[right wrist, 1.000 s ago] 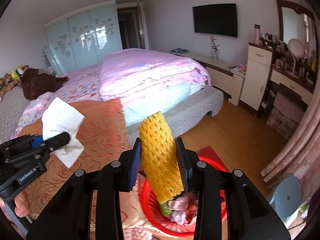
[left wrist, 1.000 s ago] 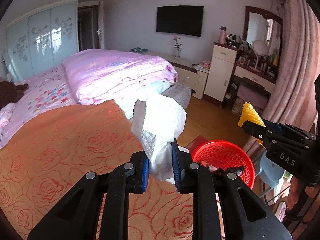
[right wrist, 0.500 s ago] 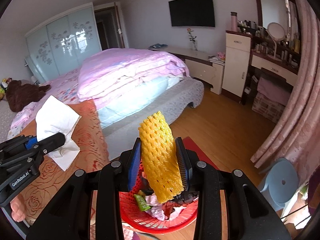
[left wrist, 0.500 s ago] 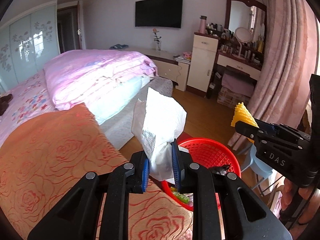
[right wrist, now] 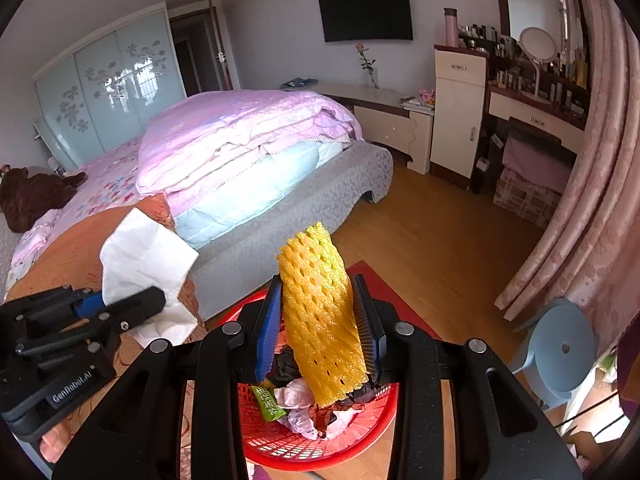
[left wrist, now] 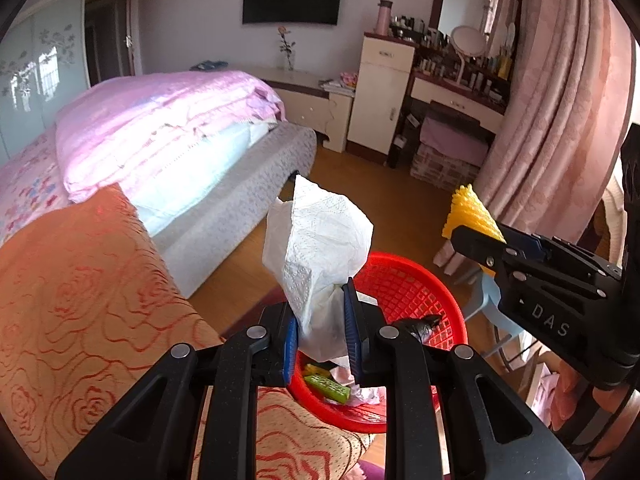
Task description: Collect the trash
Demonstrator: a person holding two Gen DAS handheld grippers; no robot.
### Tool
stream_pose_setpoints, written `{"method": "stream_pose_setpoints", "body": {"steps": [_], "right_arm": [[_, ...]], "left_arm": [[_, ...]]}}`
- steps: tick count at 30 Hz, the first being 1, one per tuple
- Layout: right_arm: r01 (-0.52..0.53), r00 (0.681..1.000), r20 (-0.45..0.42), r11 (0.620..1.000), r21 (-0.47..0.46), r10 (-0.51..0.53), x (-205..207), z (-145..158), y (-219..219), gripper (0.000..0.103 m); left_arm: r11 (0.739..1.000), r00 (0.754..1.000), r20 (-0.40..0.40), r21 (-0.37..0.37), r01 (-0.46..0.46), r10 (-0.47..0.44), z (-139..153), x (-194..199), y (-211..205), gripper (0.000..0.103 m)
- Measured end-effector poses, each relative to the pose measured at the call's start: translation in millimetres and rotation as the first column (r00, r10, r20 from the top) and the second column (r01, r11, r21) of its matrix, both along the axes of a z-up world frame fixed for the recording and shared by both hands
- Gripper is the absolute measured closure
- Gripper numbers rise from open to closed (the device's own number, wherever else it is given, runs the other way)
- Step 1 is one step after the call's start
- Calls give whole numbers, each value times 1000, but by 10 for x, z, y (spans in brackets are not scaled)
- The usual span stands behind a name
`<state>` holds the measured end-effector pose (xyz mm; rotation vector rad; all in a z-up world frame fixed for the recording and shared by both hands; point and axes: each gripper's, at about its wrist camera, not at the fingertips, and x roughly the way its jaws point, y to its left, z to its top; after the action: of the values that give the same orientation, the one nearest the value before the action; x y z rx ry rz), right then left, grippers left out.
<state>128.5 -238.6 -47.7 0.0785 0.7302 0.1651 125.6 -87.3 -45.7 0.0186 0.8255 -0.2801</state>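
- Bedroom, sunlit, wooden floor [right wrist: 432, 248] between bed and dressing furniture.
- Nearest, left tool [left wrist: 320, 320] clamped on a crumpled white tissue [left wrist: 320, 240], blue pads pressing its lower end, upper part fanning out above the tips.
- Also near, right tool [right wrist: 320, 316] clamped on a yellow foam fruit net [right wrist: 320, 312], standing upright between the blue pads and tilted slightly left at the top.
- Seen from the right wrist view, left tool to the far left with the tissue sticking up from it; seen from the left wrist view, right tool at the right with the net's yellow tip poking out.
- Just below and behind both tools, red plastic basket [right wrist: 360, 436] on the floor beside the bed's near corner, holding a green wrapper [right wrist: 269, 402], black plastic and pale crumpled scraps.
- Net hanging above the basket's contents; tissue hanging above the basket's near rim; contact with the trash not discernible.
- Left of the basket, orange rose-patterned bedspread [left wrist: 80, 280] over the near end of the bed.
- Right of the basket, pale blue stool [right wrist: 560, 348] by the pink curtain [right wrist: 592, 200].
- Farther back, folded pink quilt [right wrist: 248, 132] on the bed, brown plush toy [right wrist: 36, 196] at far left.
- Farthest, black television [right wrist: 366, 8] on the wall, cream cabinet [right wrist: 458, 112], dressing worktop [right wrist: 536, 112] crowded with bottles and a round mirror.
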Motion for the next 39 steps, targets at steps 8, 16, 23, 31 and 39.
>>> {"method": "stream_pose_setpoints", "body": {"steps": [8, 16, 23, 31, 39], "right_arm": [[20, 998, -61, 999, 26, -18, 121, -178, -66, 68], [19, 995, -94, 999, 42, -15, 168, -257, -70, 66], [22, 995, -98, 998, 64, -15, 167, -251, -80, 45], [45, 995, -91, 996, 73, -38, 125, -225, -101, 34], [41, 999, -26, 999, 33, -40, -7, -120, -31, 18]], "left_arm": [[999, 998, -52, -1, 48, -48, -167, 94, -127, 81], [997, 996, -48, 2, 72, -72, -222, 59, -145, 51], [999, 998, -34, -1, 48, -48, -191, 8, -24, 36], [999, 999, 15, -11, -37, 38, -49, -102, 212, 28], [996, 995, 71, 49, -69, 66, 50, -259, 242, 22]]}}
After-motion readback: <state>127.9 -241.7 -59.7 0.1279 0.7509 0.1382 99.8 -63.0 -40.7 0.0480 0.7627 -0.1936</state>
